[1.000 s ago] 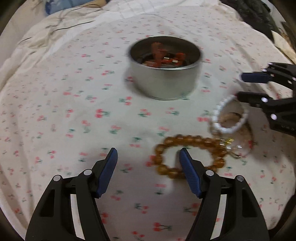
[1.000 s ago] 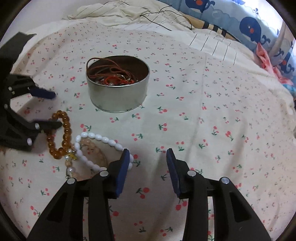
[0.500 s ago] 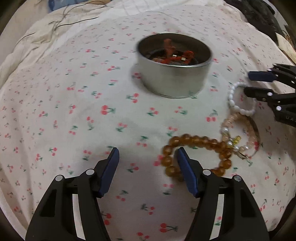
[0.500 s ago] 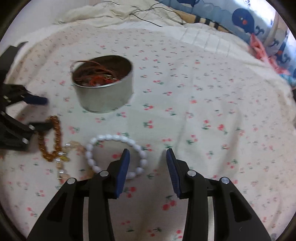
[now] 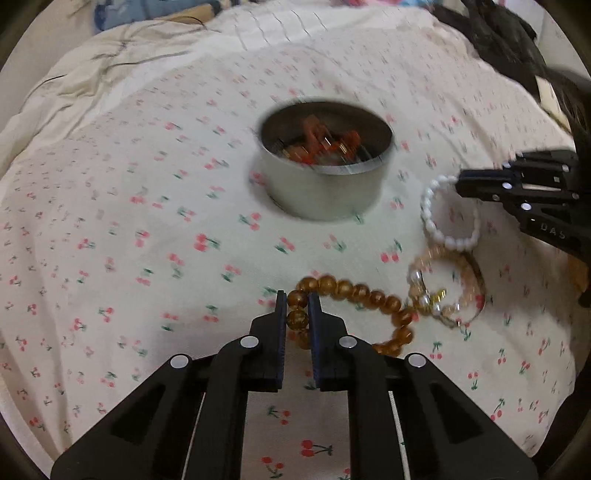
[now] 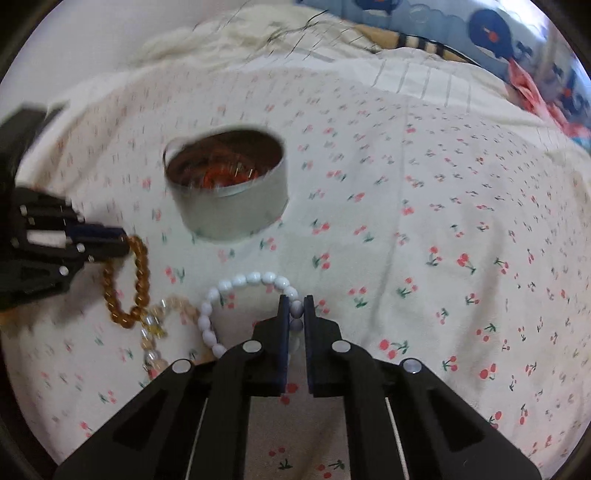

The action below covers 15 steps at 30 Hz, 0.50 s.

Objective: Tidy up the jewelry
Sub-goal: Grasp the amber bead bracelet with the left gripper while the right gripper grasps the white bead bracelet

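My left gripper [image 5: 297, 300] has its jaws closing on the amber bead bracelet [image 5: 354, 291], with one bead pinched between the pads. The rest of that bracelet trails right on the cherry-print sheet. My right gripper [image 6: 295, 301] is closing on the white bead bracelet [image 6: 236, 282] and holds a bead at the loop's right side. From the left wrist, the right gripper [image 5: 461, 182] grips the white bracelet [image 5: 432, 229] at its top. From the right wrist, the left gripper [image 6: 123, 240] holds the amber bracelet [image 6: 142, 273]. A pale clear-bead bracelet [image 5: 443, 291] lies between the two.
A round metal tin [image 5: 325, 195] with red and orange jewelry inside stands on the bed behind the bracelets, also seen as the tin [image 6: 236, 210] in the right wrist view. A rumpled cream blanket and a blue whale-print pillow [image 6: 498, 33] lie at the back. Dark clothing [image 5: 509, 40] sits at the far right.
Both grippers have gone from wide open to closed, the left on the amber bracelet, the right on the white one. The white bracelet has shifted away from the pale one.
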### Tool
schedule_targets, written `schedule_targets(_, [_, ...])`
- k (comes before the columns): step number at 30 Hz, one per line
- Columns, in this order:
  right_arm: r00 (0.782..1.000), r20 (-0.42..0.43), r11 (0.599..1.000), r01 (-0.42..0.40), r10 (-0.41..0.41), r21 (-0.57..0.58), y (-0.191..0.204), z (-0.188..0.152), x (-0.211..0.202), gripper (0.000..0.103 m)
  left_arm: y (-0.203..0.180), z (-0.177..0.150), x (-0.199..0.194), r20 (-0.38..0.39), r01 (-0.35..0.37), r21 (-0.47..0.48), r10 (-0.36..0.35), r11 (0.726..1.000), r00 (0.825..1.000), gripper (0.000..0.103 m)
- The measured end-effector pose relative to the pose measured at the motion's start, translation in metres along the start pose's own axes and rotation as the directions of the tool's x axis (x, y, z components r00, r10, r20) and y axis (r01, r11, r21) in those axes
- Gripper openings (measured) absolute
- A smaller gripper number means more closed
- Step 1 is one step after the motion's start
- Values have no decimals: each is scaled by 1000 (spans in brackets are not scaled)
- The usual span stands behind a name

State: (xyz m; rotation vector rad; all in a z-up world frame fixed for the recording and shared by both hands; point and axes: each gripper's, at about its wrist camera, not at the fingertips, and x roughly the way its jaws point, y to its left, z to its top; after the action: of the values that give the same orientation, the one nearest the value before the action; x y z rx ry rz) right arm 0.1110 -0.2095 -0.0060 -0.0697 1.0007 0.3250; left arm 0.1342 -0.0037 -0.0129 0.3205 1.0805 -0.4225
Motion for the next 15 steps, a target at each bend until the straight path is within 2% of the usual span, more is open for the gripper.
schedule_targets(5, [1000, 29, 998, 5, -7, 61, -15, 4, -6, 8, 14, 1, -4, 15, -23, -43, 23, 999, 1000, 10])
schedule_targets(15, [989, 105, 984, -118, 104, 137, -24, 7, -23, 8, 16, 3, -9, 28, 10, -56, -9, 998, 1000, 10])
